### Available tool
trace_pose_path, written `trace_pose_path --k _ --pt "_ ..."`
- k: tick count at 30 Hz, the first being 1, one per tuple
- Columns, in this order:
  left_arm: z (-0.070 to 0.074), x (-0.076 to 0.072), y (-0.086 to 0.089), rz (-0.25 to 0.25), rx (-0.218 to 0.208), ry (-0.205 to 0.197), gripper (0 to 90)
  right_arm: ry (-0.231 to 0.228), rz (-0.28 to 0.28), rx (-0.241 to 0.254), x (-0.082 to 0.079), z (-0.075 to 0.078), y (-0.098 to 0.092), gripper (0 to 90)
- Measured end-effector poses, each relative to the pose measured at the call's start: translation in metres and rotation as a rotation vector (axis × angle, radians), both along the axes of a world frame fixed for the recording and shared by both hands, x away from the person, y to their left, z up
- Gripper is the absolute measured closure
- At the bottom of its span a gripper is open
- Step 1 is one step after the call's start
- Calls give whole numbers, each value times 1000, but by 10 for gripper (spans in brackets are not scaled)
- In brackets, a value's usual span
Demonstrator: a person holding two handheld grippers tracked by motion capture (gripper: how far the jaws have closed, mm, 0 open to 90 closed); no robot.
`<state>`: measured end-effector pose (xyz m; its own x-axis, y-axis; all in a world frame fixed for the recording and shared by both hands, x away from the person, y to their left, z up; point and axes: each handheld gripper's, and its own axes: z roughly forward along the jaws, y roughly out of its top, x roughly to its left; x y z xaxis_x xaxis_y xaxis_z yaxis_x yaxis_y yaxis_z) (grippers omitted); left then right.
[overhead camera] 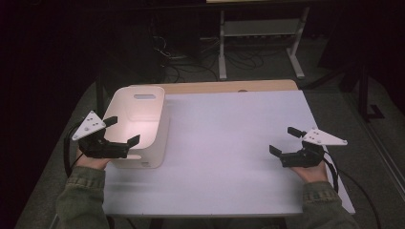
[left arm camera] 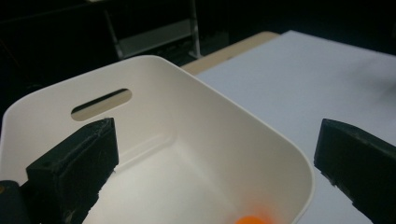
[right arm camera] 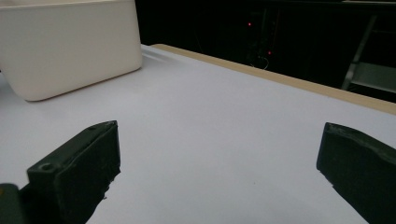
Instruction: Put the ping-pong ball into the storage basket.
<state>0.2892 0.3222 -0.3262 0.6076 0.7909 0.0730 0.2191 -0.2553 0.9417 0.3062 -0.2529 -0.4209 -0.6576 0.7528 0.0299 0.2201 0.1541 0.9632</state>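
Note:
A white plastic bin (overhead camera: pixel 143 114) with slot handles stands at the left of the white table (overhead camera: pixel 229 143). My left gripper (overhead camera: pixel 122 131) hovers over the bin's near left rim, open with nothing between its jaws. In the left gripper view the bin's inside (left arm camera: pixel 187 140) lies below the gripper (left arm camera: pixel 217 161), and a small orange thing (left arm camera: pixel 252 219) lies on the bin's floor at the frame's bottom edge. My right gripper (overhead camera: pixel 285 141) is held low over the table's right side, open and holding nothing. The right gripper view shows the gripper (right arm camera: pixel 219 163) over bare tabletop, the bin (right arm camera: pixel 70 46) far left.
A wooden strip (overhead camera: pixel 229 87) runs along the table's far edge. Behind it, on the dark floor, are tangled cables (overhead camera: pixel 191 59) and a white metal frame (overhead camera: pixel 260 33). A black stand (overhead camera: pixel 365 90) rises at the right.

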Motion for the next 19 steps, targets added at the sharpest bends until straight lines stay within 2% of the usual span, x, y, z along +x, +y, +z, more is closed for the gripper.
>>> trace_pose_path --k 1,6,9,19 --pt "-2 -3 0 9 -18 -17 0 1 -1 1 0 0 0 0" --pt "-9 -6 -2 29 -18 -33 0 1 0 0 0 0 0 0" --pt "-12 -10 -2 49 -40 -69 0 5 0 -1 0 0 0 0" --pt "-20 -13 -1 77 -62 -95 0 8 2 -12 0 -1 1 0"
